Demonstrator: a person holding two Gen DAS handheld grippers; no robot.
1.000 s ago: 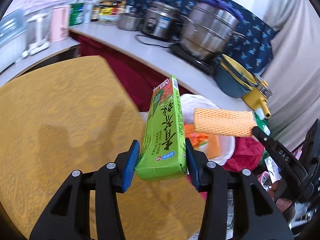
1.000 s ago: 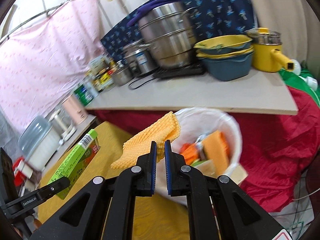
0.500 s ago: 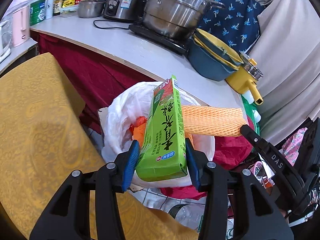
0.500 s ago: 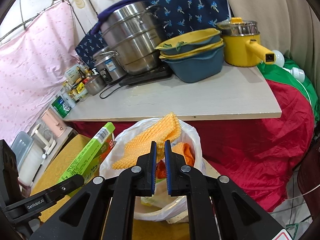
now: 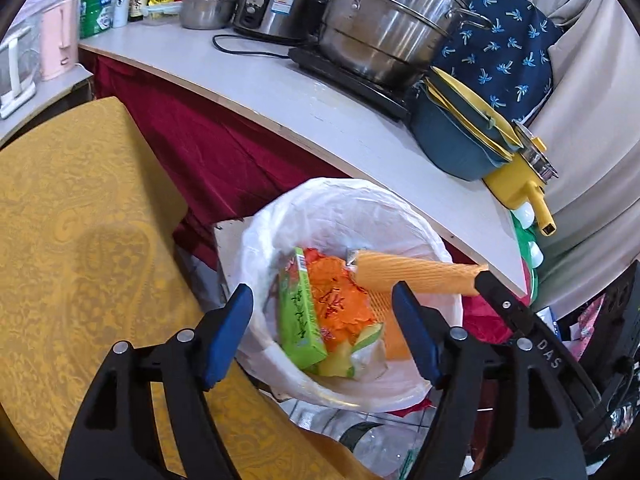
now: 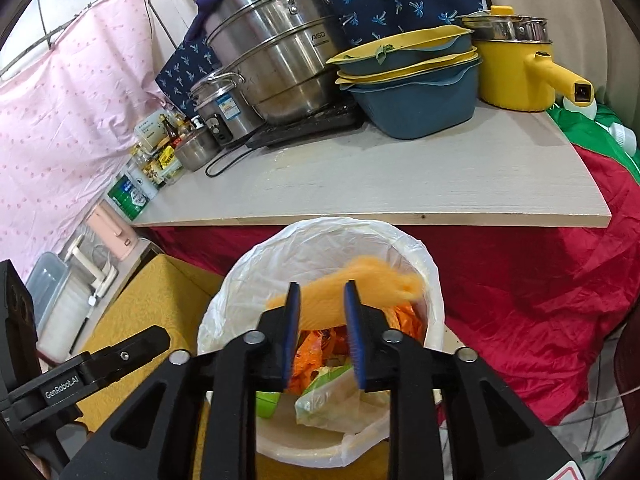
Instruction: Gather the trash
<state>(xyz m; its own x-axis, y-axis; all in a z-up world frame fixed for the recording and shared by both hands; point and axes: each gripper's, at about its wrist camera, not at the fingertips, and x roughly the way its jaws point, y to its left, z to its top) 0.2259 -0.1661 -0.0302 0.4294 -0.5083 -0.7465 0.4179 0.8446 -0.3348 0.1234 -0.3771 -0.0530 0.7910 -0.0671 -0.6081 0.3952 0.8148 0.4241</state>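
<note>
Both grippers hang with jaws wide over the white-lined round trash bin: below the left gripper lies the green cardboard carton; the orange foam mesh sleeve drops ahead of the right gripper, seemingly finishing this load

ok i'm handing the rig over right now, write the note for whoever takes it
Left gripper: open, holding nothing, above the trash bin.
Right gripper: jaws apart, over the same bin; the orange foam net is blurred between and beyond them, apparently just let go, contact unclear.
Green box: inside the bin, on the orange wrappers.
Done: the box is binned.
Left: confirm the net lands inside the bin, then check the yellow table for more trash; none shows in these views.
</note>
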